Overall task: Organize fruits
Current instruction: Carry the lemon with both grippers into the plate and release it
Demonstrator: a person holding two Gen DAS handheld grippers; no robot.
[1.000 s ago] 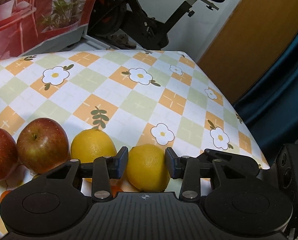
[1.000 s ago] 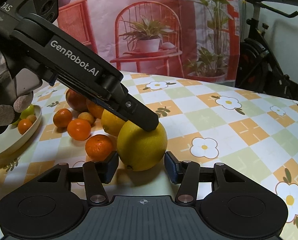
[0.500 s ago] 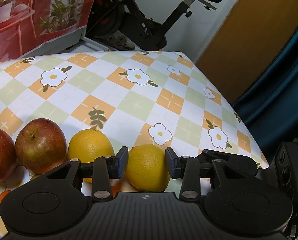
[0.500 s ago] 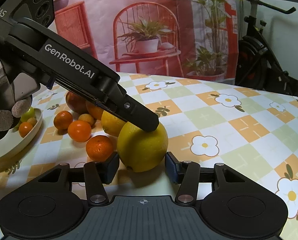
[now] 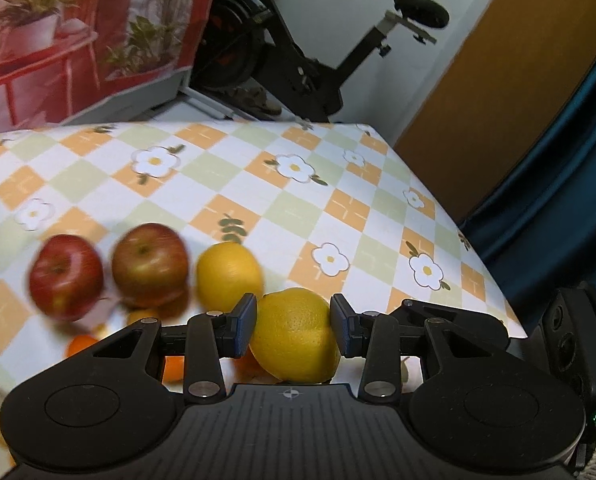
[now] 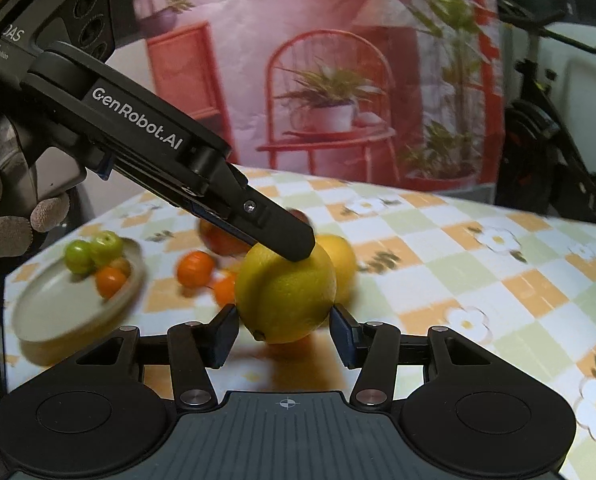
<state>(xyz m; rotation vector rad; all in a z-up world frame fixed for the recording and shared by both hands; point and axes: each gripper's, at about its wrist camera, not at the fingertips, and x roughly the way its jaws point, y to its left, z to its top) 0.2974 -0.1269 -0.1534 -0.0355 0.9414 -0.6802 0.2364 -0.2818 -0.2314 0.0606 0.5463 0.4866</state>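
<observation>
My left gripper (image 5: 294, 326) is shut on a large yellow orange (image 5: 294, 336) and holds it above the checked tablecloth (image 5: 258, 184). In the right wrist view the same orange (image 6: 285, 292) hangs in the air, with the left gripper's fingers (image 6: 286, 236) on it. My right gripper (image 6: 285, 332) is open, one finger on each side of the orange and just below it. Two red apples (image 5: 66, 276) (image 5: 150, 264) and a second yellow orange (image 5: 229, 276) lie in a row on the cloth.
A pale plate (image 6: 50, 304) with green fruits (image 6: 94, 250) and a small tangerine stands at the left. Small tangerines (image 6: 196, 268) lie beside it. The table's right edge (image 5: 477, 248) drops off near a blue curtain. An exercise bike stands behind.
The left gripper has lifted the yellow orange off the table. The other fruits and the plate now sit lower and farther in both views. The right gripper stays open.
</observation>
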